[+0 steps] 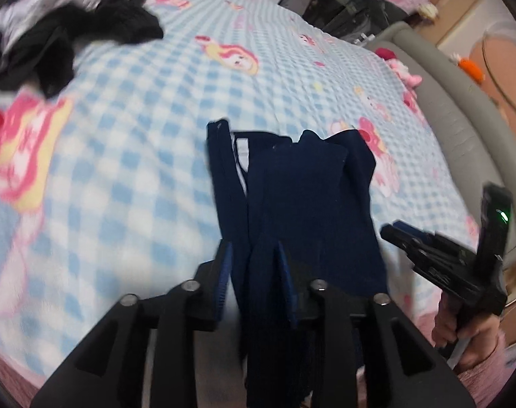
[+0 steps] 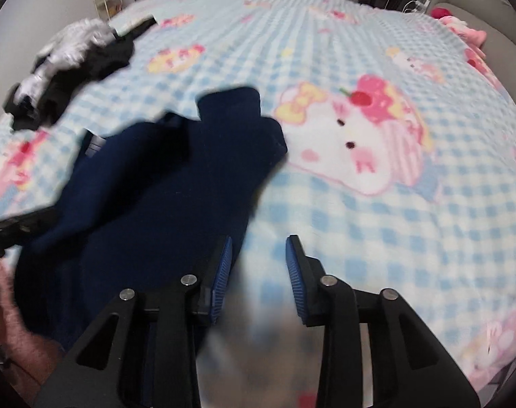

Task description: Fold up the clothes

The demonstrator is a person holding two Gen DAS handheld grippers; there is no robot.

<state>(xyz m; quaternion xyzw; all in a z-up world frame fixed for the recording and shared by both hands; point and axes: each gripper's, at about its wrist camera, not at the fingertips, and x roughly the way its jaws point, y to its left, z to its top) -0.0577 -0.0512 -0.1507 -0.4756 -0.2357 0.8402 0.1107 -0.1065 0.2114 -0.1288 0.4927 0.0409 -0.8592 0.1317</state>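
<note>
Navy garment (image 1: 302,204) is what your left gripper (image 1: 254,255) has between its blue pads: in the left wrist view the dark fabric runs up from the bottom centre of the frame, through the gap between the two fingers, and out onto the checked blanket (image 1: 149,156). Whether those pads are actually pressing the cloth or have let go cannot be told; the jaws stand partly apart and the cloth drapes loosely through them. That likely keeps the near edge gathered while the rest lies flat in the middle of the frame, its far end reaching toward frame centre.

Your right gripper (image 2: 258,265) is released and empty: in the right wrist view its pads frame only blanket at lower centre, with the garment just beside its left finger and spreading toward the left and centre of the frame. In the left wrist view the same gripper sits at the lower right, off the cloth, probably clear so the fold can settle.

Farther out, a heap of black and grey clothes (image 1: 71,27) waits at the upper left, well apart from the navy piece, presumably still to be folded.
</note>
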